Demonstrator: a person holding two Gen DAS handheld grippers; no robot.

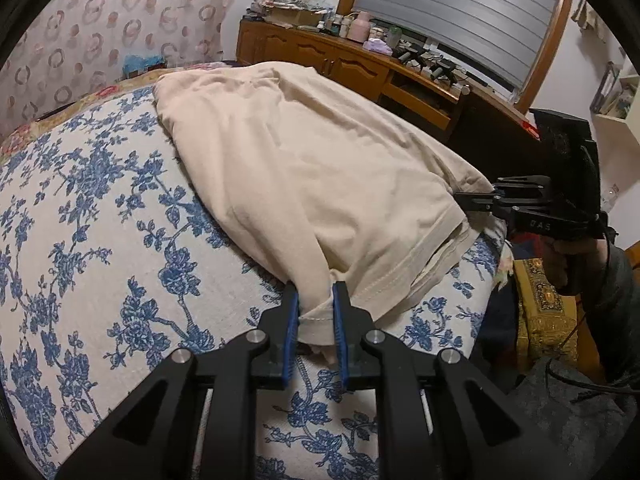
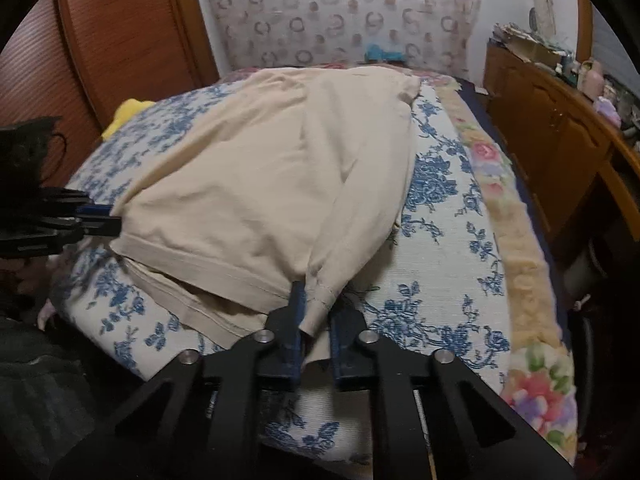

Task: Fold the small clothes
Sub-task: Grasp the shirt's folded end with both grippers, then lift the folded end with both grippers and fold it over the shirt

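A cream T-shirt point(image 1: 288, 160) lies spread on the blue-floral bedspread point(image 1: 80, 240). My left gripper point(image 1: 316, 300) is shut on the shirt's near hem corner, cloth bunched between its blue pads. My right gripper point(image 1: 460, 198) shows at the right in the left wrist view, at the other hem corner. In the right wrist view the shirt point(image 2: 256, 168) runs away from me and my right gripper point(image 2: 316, 304) is shut on a hem corner. The left gripper point(image 2: 108, 216) shows at the left edge, at the opposite corner.
The bed point(image 2: 440, 248) has a floral blanket border point(image 2: 520, 240) on its right. A wooden dresser point(image 1: 344, 60) with clutter stands beyond the bed, under a window blind. A wooden headboard point(image 2: 120, 40) and a yellow object point(image 2: 124, 114) are at the far left.
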